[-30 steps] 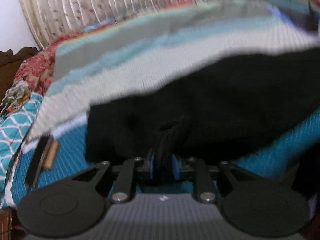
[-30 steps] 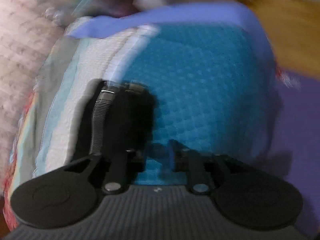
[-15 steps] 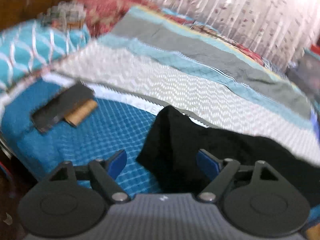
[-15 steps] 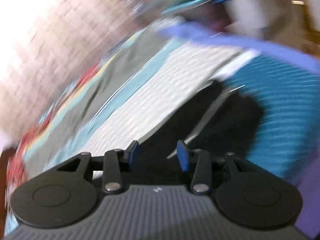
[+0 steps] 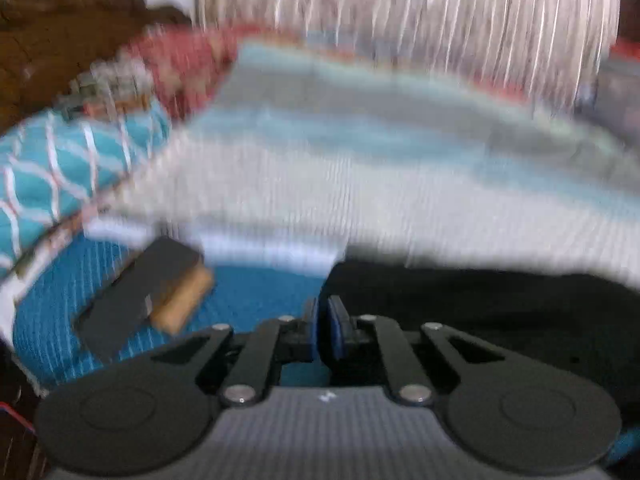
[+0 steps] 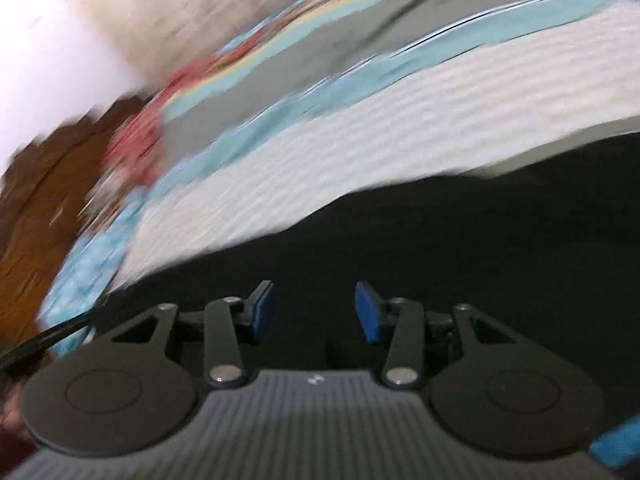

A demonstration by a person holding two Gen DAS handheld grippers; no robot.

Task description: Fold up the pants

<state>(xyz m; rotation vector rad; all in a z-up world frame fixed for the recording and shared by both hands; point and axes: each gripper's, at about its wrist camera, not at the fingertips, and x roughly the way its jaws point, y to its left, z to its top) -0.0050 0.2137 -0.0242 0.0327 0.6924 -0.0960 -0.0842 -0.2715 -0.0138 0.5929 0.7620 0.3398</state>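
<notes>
The black pants [image 5: 480, 312] lie spread on the bed, over the blue quilted patch of the bedspread [image 5: 248, 292] and up against its white ribbed band; in the right wrist view the same dark cloth [image 6: 440, 248] fills the whole lower half of the picture. Both views are smeared with motion blur, so fine folds in the fabric cannot be made out.

Down at the left gripper [image 5: 323, 330], the blue pads [image 5: 335, 330] are drawn in almost together at the near left corner of the pants. Whether a bit of black cloth is pinched in that narrow slit cannot be told through the blur.

Over to the right gripper [image 6: 316, 308]: its blue pads [image 6: 366, 312] stand well apart, jaws released, nothing between them, hanging over the black cloth.

To the left of the pants a flat dark object [image 5: 140, 292] with a tan block [image 5: 184, 300] beside it rests on the blue patch. Beyond lie a teal patterned pillow [image 5: 52, 172], a dark wooden headboard [image 5: 60, 40] and a pale curtain [image 5: 420, 12].
</notes>
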